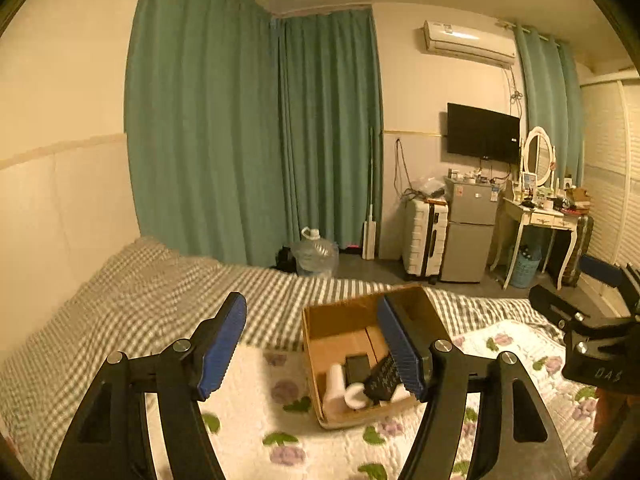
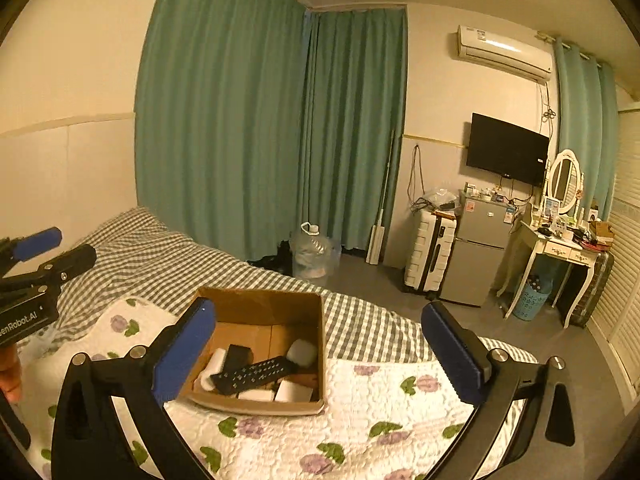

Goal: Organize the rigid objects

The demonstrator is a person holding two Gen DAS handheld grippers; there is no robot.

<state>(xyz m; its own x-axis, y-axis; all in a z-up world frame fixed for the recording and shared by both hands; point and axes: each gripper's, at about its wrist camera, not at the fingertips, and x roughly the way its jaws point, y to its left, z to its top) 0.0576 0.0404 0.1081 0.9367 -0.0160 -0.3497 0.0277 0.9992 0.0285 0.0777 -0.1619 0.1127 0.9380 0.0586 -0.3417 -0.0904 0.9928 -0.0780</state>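
Both grippers, left (image 1: 312,344) and right (image 2: 320,354), hover wide open and empty, angled down; the cardboard box (image 2: 260,304) sits beyond their fingertips.

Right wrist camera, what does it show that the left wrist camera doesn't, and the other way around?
Only the right wrist view shows the whole remote and the box's near wall unblocked. Only the left wrist view shows the right gripper from the side, at its right edge. Both show the cardboard box on the floral quilt, white items and a small black block inside, both grippers open and empty.
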